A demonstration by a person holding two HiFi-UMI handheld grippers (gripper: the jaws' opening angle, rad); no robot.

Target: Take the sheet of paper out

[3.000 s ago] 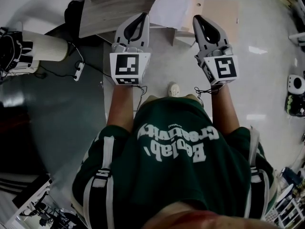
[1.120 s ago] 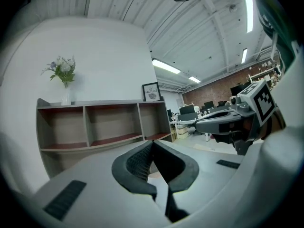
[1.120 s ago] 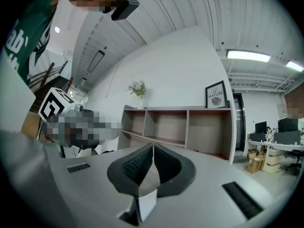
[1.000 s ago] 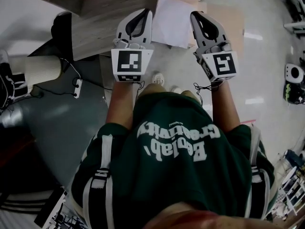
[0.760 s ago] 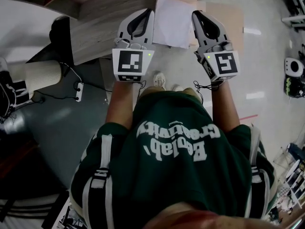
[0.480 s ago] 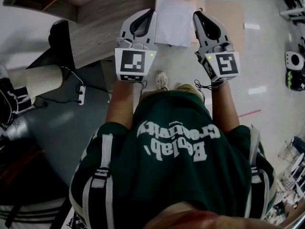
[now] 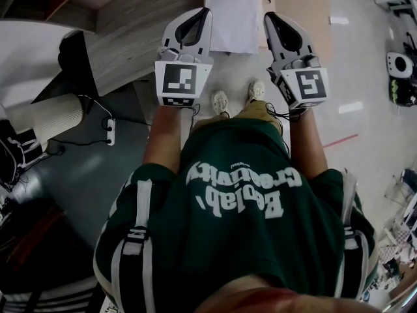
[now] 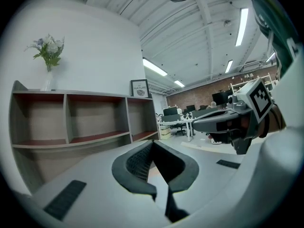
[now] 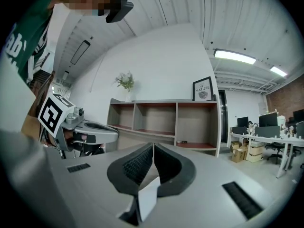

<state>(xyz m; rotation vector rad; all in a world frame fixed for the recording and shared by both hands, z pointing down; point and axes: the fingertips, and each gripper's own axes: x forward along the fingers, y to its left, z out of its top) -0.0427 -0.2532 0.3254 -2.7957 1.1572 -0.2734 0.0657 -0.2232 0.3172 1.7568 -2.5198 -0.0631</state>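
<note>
While head view shows sheet of paper (image 7: 231, 15) | gripper views: left tongs (image 8: 152, 144), right tongs (image 9: 153, 146) closed

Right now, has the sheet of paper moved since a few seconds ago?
No. The sheet of paper lies in the same spot against the tan board and the wooden shelf top; only the view has shifted.

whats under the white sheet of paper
A tan board shows beyond the right edge of the sheet of paper, so the sheet seems to lie on it. Anything directly beneath the sheet is covered.
</note>
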